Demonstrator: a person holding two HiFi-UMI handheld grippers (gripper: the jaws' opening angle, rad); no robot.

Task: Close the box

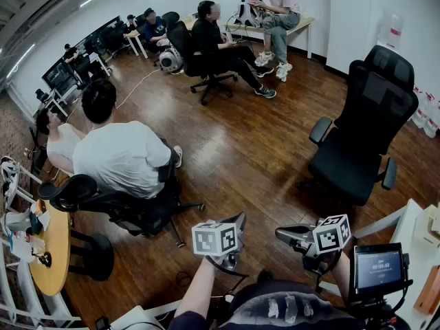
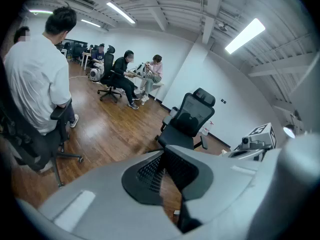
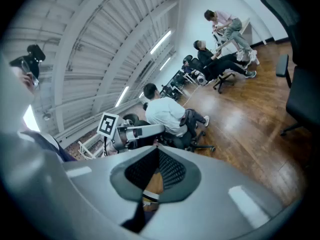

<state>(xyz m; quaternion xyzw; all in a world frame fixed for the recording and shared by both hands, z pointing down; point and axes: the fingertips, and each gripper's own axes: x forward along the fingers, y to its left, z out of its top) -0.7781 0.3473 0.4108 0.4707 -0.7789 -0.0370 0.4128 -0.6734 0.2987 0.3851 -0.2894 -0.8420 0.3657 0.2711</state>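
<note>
Left gripper (image 1: 239, 221) and right gripper (image 1: 280, 234) — jaws closed, nothing held — above the floor (image 1: 261, 150).

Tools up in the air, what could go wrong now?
1. No box shows in any view, so closing cannot start. The left tool and right tool are both shut, holding nothing.
2. If the holder turns to look for it, the right tool could knock the screen beside it.
3. A wide swing left might come near the seated person in white.
</note>
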